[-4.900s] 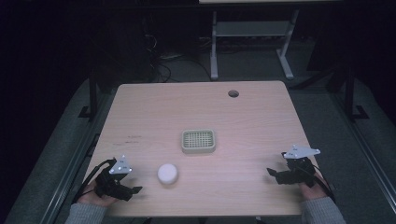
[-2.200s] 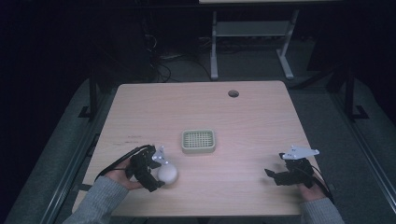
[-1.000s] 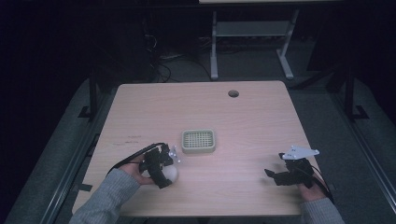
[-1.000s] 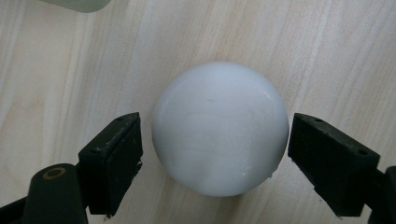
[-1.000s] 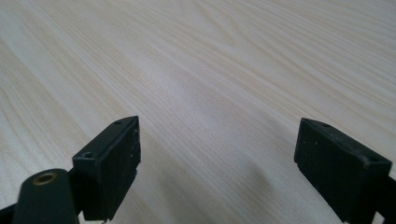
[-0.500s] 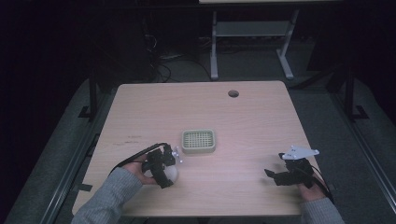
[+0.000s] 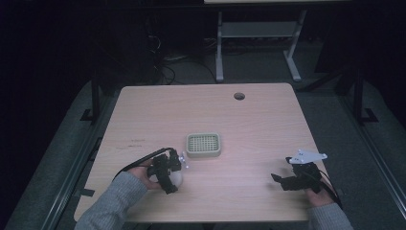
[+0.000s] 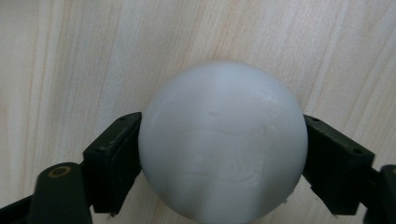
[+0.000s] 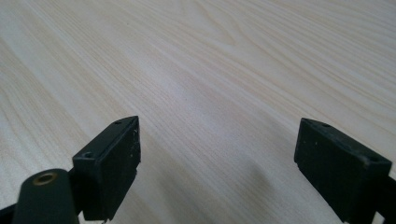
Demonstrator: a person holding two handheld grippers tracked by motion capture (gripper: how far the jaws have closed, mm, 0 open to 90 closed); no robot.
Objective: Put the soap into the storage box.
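Since approx 5 s ago my left gripper [image 7: 168, 178] has come off the near-left edge of the table [image 7: 258, 124] and moved inward & right to the white ball [image 7: 175, 177], which sat bare w/ nothing around it back then. At 2 s ago I was already at the ball; from there I've nudged a bit further right, and over the last half sec hardly anything changed. Ball itself sits at about the same spot, near side of table, just in front-left of the small green basket [image 7: 203, 144], not touching it. Basket hasn't shifted. My right gripper [image 7: 282, 181] has stayed put near the right front edge the whole time.

Left gripper [image 8: 222, 154]: jaws spread roughly as wide as the ball [image 8: 223, 140], one pad on each side of it, both pressed against its flanks. Ball looks seated on the wood betw. them; can't tell if it's lifted at all.

Right gripper [image 9: 217, 161]: jaws wide apart, nothing betw. them but bare table [image 9: 224, 70], gripping nothing. From above it sits low over the tabletop, well apart from ball & basket.
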